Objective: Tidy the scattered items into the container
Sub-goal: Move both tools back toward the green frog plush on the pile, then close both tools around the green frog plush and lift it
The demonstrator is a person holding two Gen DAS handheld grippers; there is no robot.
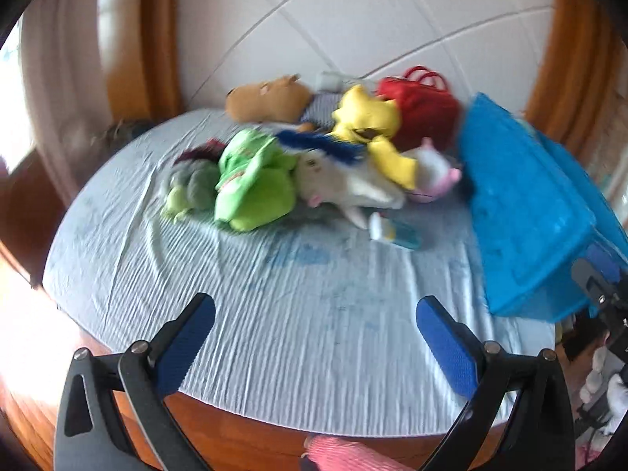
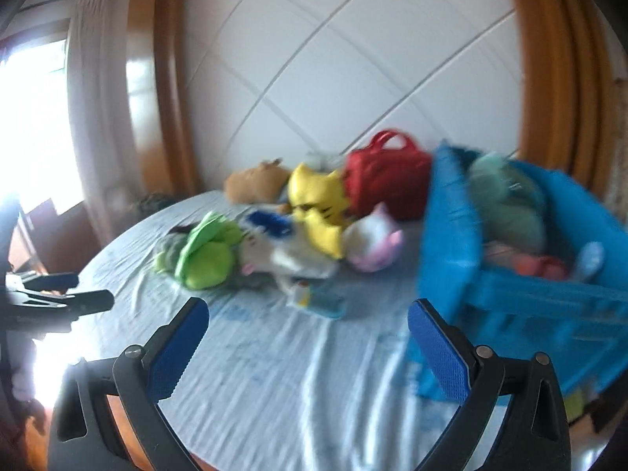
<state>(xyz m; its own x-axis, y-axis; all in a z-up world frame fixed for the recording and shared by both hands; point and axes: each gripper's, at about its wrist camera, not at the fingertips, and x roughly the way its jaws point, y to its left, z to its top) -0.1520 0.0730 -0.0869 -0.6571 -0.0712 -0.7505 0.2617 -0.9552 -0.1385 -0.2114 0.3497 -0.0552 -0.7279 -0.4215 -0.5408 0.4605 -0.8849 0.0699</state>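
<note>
A pile of plush toys lies on the bed: a green one (image 1: 255, 184) (image 2: 208, 253), a yellow one (image 1: 369, 121) (image 2: 318, 200), a white one with blue hair (image 1: 345, 180), a pink-white one (image 2: 373, 243), a brown one (image 1: 271, 98) (image 2: 255, 180), and a red bag (image 1: 424, 106) (image 2: 388, 176). A small bottle-like item (image 1: 392, 231) (image 2: 318, 300) lies in front. The blue bin (image 1: 526, 212) (image 2: 510, 306) stands at the right and holds several soft items. My left gripper (image 1: 316, 333) is open and empty, well short of the pile. My right gripper (image 2: 308, 337) is open and empty beside the bin.
The bed has a striped pale-blue sheet (image 1: 274, 314) and a white padded headboard (image 1: 353, 19) with wooden frame. A window with curtain (image 2: 78, 98) is at the left. The left gripper shows at the left edge of the right wrist view (image 2: 59, 294).
</note>
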